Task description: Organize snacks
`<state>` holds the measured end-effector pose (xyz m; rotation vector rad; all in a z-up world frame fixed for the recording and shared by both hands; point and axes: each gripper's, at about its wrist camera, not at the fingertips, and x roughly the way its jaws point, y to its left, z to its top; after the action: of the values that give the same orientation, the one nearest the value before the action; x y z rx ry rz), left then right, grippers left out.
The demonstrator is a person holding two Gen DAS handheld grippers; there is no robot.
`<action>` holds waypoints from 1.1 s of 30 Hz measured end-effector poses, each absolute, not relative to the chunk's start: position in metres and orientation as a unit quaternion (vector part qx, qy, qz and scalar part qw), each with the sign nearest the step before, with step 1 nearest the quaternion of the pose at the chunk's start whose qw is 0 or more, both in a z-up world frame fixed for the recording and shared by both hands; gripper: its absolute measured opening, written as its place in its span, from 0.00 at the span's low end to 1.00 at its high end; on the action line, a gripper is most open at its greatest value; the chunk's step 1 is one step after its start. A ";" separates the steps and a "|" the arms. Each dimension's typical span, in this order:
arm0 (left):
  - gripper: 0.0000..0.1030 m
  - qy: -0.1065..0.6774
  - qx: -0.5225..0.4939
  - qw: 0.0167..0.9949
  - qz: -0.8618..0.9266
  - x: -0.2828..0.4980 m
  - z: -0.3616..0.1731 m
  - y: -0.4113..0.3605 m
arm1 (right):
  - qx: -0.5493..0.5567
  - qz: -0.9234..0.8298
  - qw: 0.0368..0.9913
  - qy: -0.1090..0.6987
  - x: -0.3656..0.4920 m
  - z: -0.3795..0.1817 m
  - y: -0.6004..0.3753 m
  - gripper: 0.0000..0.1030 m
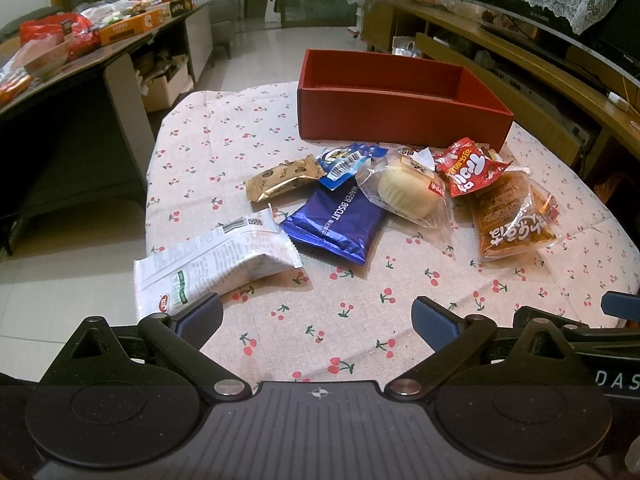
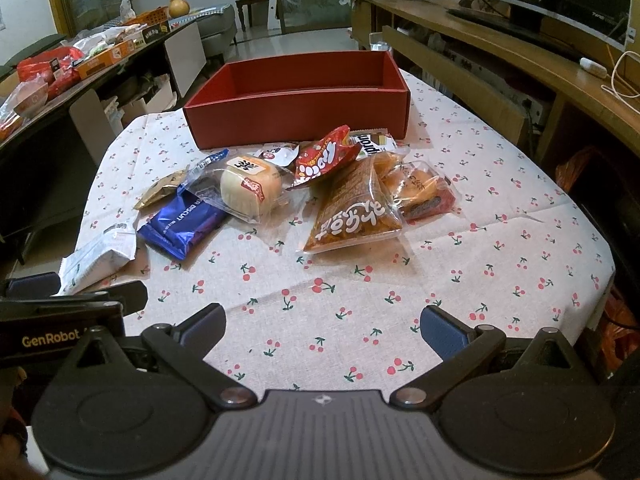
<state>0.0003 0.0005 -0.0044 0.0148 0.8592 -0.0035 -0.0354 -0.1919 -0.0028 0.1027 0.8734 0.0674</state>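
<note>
An empty red box [image 1: 396, 114] [image 2: 296, 118] stands at the far side of the cherry-print table. In front of it lies a heap of snacks: a white packet [image 1: 216, 262] [image 2: 98, 258], a blue wafer biscuit pack [image 1: 340, 220] [image 2: 184, 222], a gold bar [image 1: 282, 178], a clear-wrapped round bun [image 1: 404, 190] [image 2: 248, 190], a red packet [image 1: 468, 168] [image 2: 326, 158] and an orange snack bag [image 1: 512, 216] [image 2: 352, 212]. My left gripper [image 1: 318, 320] is open, short of the white packet. My right gripper [image 2: 322, 326] is open over bare cloth near the front edge.
A dark side table [image 1: 80, 60] piled with food boxes and bags stands to the left. A wooden TV cabinet [image 2: 520, 64] runs along the right. The tablecloth [image 2: 480, 240] falls away at the table's rounded edges. The other gripper shows at each view's border.
</note>
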 end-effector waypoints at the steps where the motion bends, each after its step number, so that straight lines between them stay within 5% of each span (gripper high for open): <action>1: 0.98 0.417 0.007 0.909 -0.002 0.001 -0.005 0.000 | 0.050 0.032 0.903 0.424 -0.033 -0.004 -0.191 1.00; 24: 0.92 0.447 0.016 0.895 0.010 0.028 -0.014 0.028 | 0.044 0.093 0.881 0.462 0.006 -0.012 -0.160 1.00; 33: 0.98 0.444 0.100 0.887 -0.076 0.062 0.000 0.037 | 0.060 0.137 0.865 0.479 0.029 -0.013 -0.152 1.00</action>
<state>0.0622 0.0371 -0.0002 0.2085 0.9222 -0.1588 0.0285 -0.1525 -0.0131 0.1262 1.0043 0.2864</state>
